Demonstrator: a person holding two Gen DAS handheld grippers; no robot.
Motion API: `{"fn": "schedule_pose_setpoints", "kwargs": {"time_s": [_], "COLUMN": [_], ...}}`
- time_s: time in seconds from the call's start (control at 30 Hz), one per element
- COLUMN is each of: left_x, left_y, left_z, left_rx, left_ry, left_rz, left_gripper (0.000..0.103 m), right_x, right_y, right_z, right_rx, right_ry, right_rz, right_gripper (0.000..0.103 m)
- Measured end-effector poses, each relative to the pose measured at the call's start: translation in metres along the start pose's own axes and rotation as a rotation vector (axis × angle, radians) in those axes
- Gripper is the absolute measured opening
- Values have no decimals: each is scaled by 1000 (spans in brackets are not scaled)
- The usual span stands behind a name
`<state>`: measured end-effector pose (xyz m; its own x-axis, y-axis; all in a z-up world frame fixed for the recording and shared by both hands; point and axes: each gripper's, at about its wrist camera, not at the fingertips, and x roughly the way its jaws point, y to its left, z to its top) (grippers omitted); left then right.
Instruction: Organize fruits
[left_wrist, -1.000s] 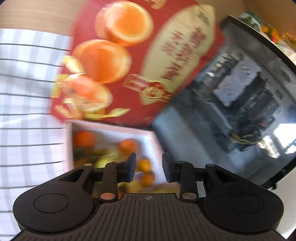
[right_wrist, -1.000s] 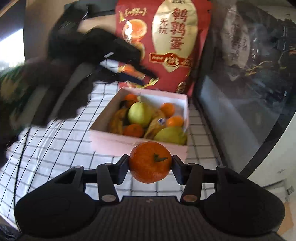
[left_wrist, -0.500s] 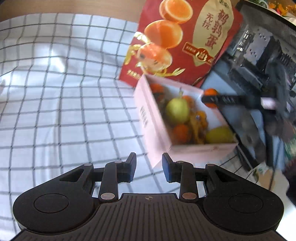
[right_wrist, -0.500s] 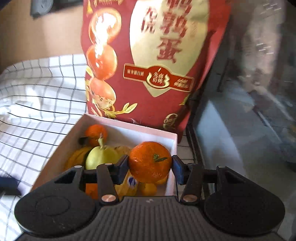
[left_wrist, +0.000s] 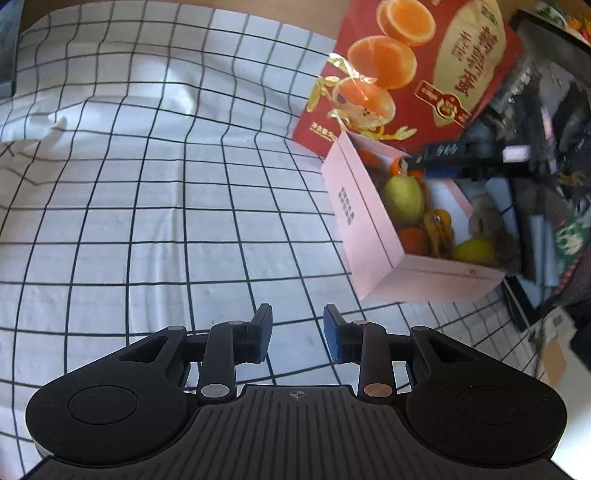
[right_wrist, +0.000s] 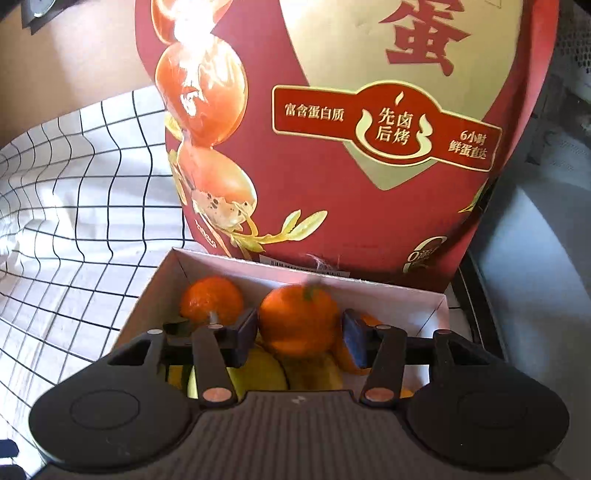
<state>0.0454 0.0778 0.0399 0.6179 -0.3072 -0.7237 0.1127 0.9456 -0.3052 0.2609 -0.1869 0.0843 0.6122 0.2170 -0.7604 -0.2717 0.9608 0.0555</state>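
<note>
Between the right gripper's (right_wrist: 300, 334) parted fingers sits a blurry round orange tangerine (right_wrist: 298, 320), stem up, over the pink cardboard box (right_wrist: 391, 300); whether it's touching them, can't tell. Only the left wrist view shows the left gripper (left_wrist: 297, 334), spread and empty over the checked cloth (left_wrist: 147, 206).

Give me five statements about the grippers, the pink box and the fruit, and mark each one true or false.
1. The right gripper is over the pink box. True.
2. The left gripper holds a pear. False: its jaws are apart with nothing between them, above the checked cloth.
3. The mandarin sits between the right gripper's fingers. True, though it is blurred and the right pad looks just clear of it.
4. The pink box holds only mandarins. False: a green pear and a yellow fruit lie in it too.
5. The red bag lies flat in front of the box. False: it stands upright behind it.
</note>
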Motion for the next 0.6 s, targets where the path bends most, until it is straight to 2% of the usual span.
{"fn": "schedule_pose_setpoints", "kwargs": {"time_s": [0.13, 0.2, 0.37, 0.47, 0.6], "left_x": [6, 11, 20, 20, 24], "left_y": [-11, -17, -30, -37, -46], "left_z": [-7, -14, -31, -41, -49], "left_rx": [96, 139, 181, 164, 145], "left_ry": [12, 22, 24, -30, -107], "left_rz": [10, 25, 63, 109, 149], "left_gripper": [34, 34, 34, 34, 35], "right_x": [-56, -83, -152, -171, -145], "right_y": [-1, 4, 37, 54, 64], "right_z": [-16, -30, -96, -133, -164], "right_rx": [82, 88, 18, -28, -75], "right_ry": [-105, -146, -211, -199, -90], "right_rz": [17, 10, -48, -67, -56], "right_gripper": [69, 71, 77, 82, 83]}}
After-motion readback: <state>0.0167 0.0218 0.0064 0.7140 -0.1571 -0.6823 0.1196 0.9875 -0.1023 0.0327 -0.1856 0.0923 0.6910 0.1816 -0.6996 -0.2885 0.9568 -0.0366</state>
